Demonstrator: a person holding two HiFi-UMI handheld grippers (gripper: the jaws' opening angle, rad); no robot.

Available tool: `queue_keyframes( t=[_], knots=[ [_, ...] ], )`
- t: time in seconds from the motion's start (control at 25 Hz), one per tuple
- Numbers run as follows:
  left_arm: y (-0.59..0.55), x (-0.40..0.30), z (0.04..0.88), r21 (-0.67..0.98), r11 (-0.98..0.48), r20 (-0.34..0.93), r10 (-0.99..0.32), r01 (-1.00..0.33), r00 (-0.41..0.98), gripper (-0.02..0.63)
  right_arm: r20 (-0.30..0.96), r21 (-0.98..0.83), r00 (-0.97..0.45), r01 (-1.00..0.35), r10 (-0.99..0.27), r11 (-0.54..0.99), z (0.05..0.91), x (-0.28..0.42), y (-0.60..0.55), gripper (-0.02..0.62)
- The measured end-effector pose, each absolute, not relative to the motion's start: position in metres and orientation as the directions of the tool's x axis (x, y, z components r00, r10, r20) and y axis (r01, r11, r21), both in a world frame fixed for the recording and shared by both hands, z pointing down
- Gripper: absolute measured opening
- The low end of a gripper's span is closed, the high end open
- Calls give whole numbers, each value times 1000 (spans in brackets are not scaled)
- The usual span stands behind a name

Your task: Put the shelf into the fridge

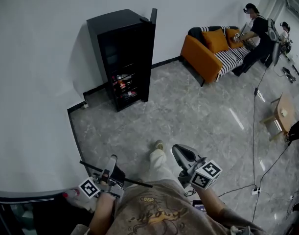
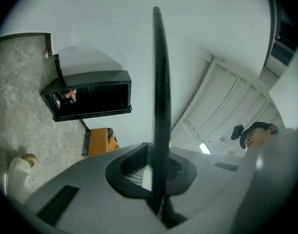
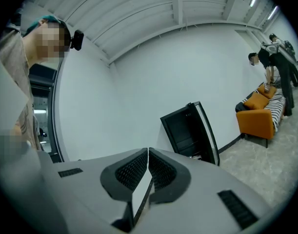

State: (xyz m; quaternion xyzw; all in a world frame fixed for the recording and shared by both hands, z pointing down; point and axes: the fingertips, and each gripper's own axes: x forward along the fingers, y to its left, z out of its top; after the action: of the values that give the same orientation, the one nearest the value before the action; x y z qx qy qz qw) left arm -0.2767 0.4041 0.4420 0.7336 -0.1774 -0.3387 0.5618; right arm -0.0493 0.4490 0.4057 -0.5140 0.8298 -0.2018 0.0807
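In the head view the person stands on the grey floor, and the black fridge is well apart from them, against the white wall with its door swung open. The left claw is low, near the person's body, and it pinches the shelf. From here the shelf looks like a thin dark line. Its long way runs across the person's front, from left to right, and the right end sits a little lower. The right claw is beside it and carries nothing. In the left gripper view the left claw is clamped tight on the shelf, which shows only its thin edge and runs straight up the middle of the picture. The fridge looks small and sits off to the left of that edge, so the shelf is not yet lined up with the opening. In the right gripper view the right claw has its two jaws pressed together with nothing in between, and the fridge stands ahead with the door open. I think the step now is carrying the shelf over to the fridge. To do it well, keep the left claw squeezed hard so the thin shelf does not slip. Near the fridge, turn the shelf flat, point a short edge at the opening, and use the right claw to steady the free end.
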Motion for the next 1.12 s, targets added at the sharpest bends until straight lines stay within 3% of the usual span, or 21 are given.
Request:
queue_keyframes(
  t=[1.12],
  knots=[
    [236,-188,442,953,-267,-292,-666,146,686,14,84,-462,-471,-799,-878,385,425,31,277,21]
  ],
)
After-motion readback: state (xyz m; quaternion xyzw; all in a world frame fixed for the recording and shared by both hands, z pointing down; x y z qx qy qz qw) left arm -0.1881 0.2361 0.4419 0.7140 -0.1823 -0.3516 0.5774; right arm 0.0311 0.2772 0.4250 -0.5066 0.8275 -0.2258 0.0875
